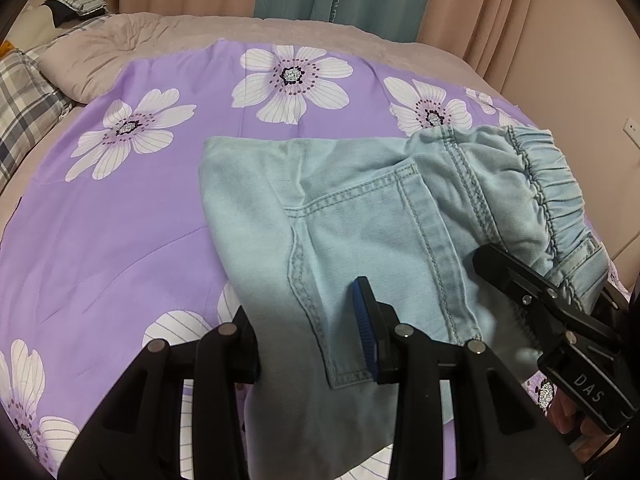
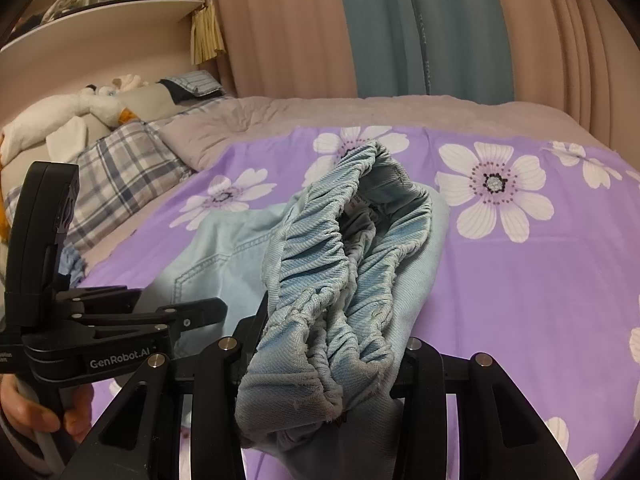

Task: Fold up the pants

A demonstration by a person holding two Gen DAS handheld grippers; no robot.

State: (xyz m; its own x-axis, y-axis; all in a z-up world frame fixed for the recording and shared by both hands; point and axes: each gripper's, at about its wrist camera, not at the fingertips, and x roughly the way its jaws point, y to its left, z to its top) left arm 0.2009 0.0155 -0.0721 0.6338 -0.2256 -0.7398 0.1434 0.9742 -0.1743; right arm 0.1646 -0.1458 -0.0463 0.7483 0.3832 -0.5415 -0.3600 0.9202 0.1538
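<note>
Light blue denim pants (image 1: 360,208) lie partly spread on the purple flowered sheet, back pocket up. My left gripper (image 1: 304,320) is shut on a fold of the pants near the seat seam, and the cloth passes between its black finger and blue pad. My right gripper (image 1: 492,264) comes in from the right, clamped on the elastic waistband (image 1: 552,184). In the right wrist view the bunched waistband (image 2: 320,272) is pinched between the right gripper (image 2: 332,344) fingers and lifted off the sheet. The left gripper (image 2: 212,310) shows at the left, over the pocket area.
The purple sheet (image 1: 120,220) covers a bed with a grey quilt behind it. A plaid pillow (image 2: 120,172) and a white stuffed toy (image 2: 80,108) lie at the left end. Curtains hang behind the bed. A hand (image 2: 32,412) holds the left gripper's handle.
</note>
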